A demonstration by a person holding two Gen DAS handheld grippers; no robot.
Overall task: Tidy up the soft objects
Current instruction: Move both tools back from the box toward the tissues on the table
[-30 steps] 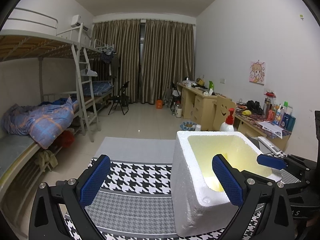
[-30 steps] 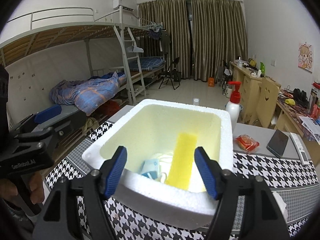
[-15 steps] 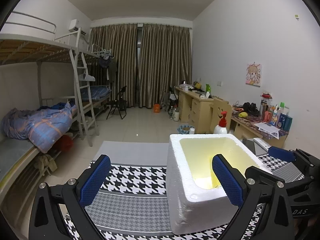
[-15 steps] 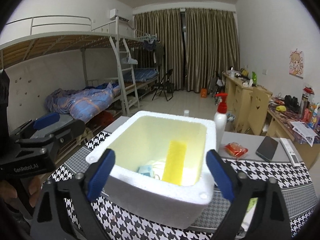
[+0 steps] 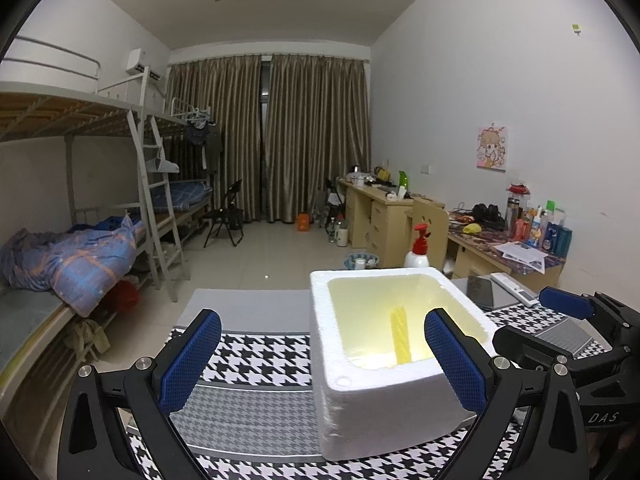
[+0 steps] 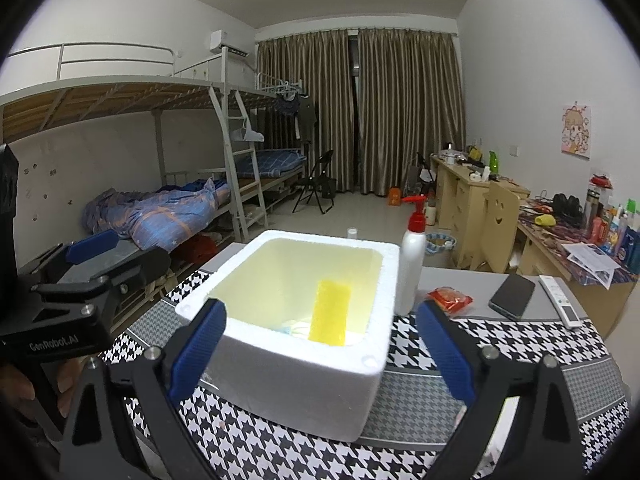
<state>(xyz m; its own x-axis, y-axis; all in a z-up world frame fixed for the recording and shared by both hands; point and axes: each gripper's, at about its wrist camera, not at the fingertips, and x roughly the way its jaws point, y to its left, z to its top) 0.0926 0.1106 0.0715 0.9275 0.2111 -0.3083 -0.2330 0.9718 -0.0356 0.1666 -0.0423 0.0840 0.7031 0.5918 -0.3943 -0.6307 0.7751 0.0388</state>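
Your right tongs (image 6: 320, 340) stand wide apart with nothing between the pads; the jaws have just been opening, and the foam box (image 6: 280, 376) sits in front of them, untouched. Your left tongs (image 5: 322, 360) are equally wide and hold nothing; the same box (image 5: 384, 408) lies ahead of the right-hand pad, not gripped.

Progress: one yellow sponge (image 6: 329, 312) stands upright inside the box, just beyond the right tongs and leaning on the far wall. At its foot lies some pale, whitish-blue soft stuff (image 6: 298, 326); I cannot tell how many pieces it is. In my judgement the placing step is done for these.

Left to do: one red packet (image 6: 450, 299) lies on the table beyond the right pad of the right tongs. Whether it counts as soft I cannot confirm.

Count: one box, one sponge, one pump bottle (image 6: 412, 264) standing just beside the box's right wall, one phone (image 6: 513, 290), one remote (image 6: 560, 300), one checked cloth (image 6: 500, 344) under everything.
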